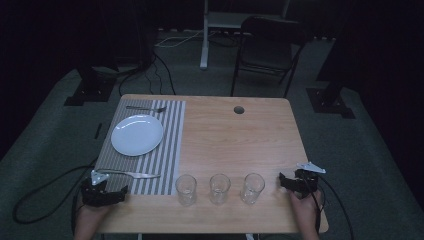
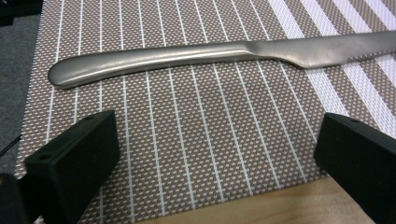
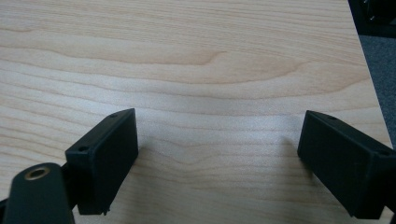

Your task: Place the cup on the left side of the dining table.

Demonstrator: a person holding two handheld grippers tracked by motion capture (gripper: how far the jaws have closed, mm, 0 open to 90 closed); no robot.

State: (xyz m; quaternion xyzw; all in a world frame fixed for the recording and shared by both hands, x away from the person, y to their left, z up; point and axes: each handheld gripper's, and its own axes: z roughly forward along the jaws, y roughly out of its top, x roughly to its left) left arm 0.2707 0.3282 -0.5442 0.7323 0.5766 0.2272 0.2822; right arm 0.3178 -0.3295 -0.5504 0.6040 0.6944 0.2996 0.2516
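A white plate point(image 1: 137, 134) lies on a striped placemat point(image 1: 170, 150) at the table's left, with a fork point(image 1: 146, 108) beyond it and a steel knife point(image 1: 132, 174) on its near side. My left gripper point(image 1: 103, 191) rests at the mat's near left corner, open and holding nothing. In the left gripper view the knife point(image 2: 201, 56) lies across the mat just past the jaws of the left gripper point(image 2: 219, 163). Three clear glasses point(image 1: 186, 189) point(image 1: 219, 188) point(image 1: 251, 188) stand in a row along the near edge. My right gripper point(image 1: 295, 181) sits right of them, open over bare wood point(image 3: 217, 154).
The wooden table point(image 1: 240, 135) has a round cable hole point(image 1: 239, 109) near its far edge. A dark chair point(image 1: 267, 47) and a white stand point(image 1: 205, 35) are on the carpet behind the table. Cables trail off both grippers to the floor.
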